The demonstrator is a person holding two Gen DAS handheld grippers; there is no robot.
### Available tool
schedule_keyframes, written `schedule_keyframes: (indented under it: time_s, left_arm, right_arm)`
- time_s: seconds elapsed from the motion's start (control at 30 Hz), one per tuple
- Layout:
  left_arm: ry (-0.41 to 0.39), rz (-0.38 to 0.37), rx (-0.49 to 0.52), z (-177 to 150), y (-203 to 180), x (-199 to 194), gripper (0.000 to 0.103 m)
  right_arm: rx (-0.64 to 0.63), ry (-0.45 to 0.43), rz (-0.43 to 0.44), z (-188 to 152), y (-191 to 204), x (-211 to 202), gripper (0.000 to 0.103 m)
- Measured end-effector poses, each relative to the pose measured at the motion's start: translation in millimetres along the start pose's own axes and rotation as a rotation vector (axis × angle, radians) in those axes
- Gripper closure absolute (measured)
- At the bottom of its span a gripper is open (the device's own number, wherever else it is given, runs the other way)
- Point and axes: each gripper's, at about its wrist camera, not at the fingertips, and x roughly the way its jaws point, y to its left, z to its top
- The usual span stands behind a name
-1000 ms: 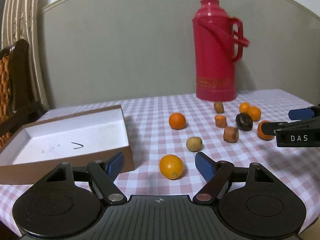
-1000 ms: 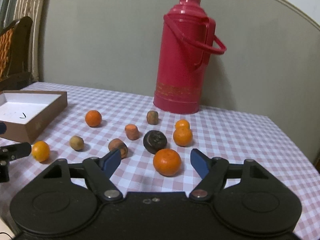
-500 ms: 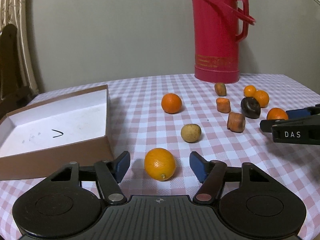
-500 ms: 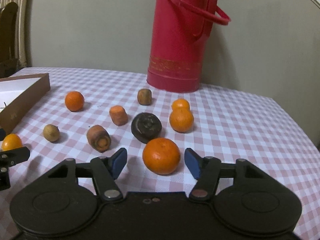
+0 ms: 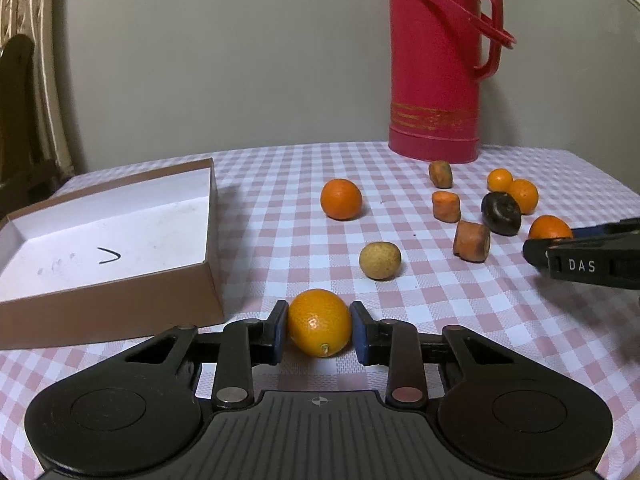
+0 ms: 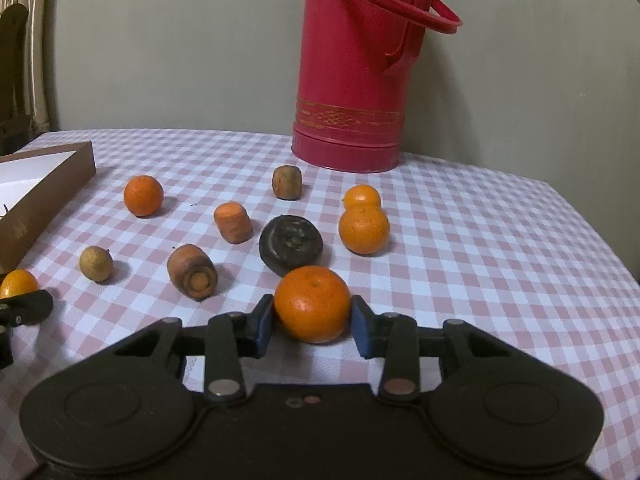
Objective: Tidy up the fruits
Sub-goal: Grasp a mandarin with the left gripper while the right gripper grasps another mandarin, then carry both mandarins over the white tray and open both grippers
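Note:
My left gripper point(image 5: 319, 326) is shut on a yellow-orange citrus fruit point(image 5: 319, 322) that rests on the checked tablecloth, just right of the brown box point(image 5: 108, 304) with a white inside. My right gripper point(image 6: 312, 322) is shut on an orange mandarin point(image 6: 312, 304), also on the cloth. Other fruits lie loose: an orange point(image 6: 143, 195), a small tan fruit point(image 6: 95, 263), two stacked-looking mandarins point(image 6: 364, 229), a dark round fruit point(image 6: 291, 242) and carrot chunks point(image 6: 193, 272). The right gripper also shows at the right edge of the left wrist view point(image 5: 584, 258).
A tall red thermos point(image 6: 354, 68) stands at the back of the table by the grey wall. The round table's edge point(image 6: 592, 240) falls away at the right. A dark wooden chair point(image 5: 18, 120) stands at the far left behind the box.
Both grippers moved forward and down to their fruits, then closed: the left jaws now clamp the yellow-orange citrus, the right jaws clamp the mandarin. Earlier both were open.

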Motion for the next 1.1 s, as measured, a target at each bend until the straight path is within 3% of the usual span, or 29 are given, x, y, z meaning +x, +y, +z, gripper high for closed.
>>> schedule_keyframes:
  time_s: [0.17, 0.37, 0.8, 1.1]
  left_arm:
    - [-0.043, -0.003, 0.003, 1, 4, -15, 0.070]
    - [-0.094, 0.028, -0.008, 0, 27, -46, 0.070]
    - [-0.178, 0.211, -0.060, -13, 110, -105, 0.070]
    - [-0.206, 0.332, -0.142, -16, 170, -119, 0.070]
  right_arm:
    - [0.013, -0.035, 0.001, 1, -1, -12, 0.072]
    - [-0.001, -0.113, 0.063, 5, 15, -47, 0.072]
    - [-0.133, -0.179, 0.267, 4, 101, -90, 0.072]
    - [-0.212, -0.218, 0.380, 14, 159, -97, 0.072]
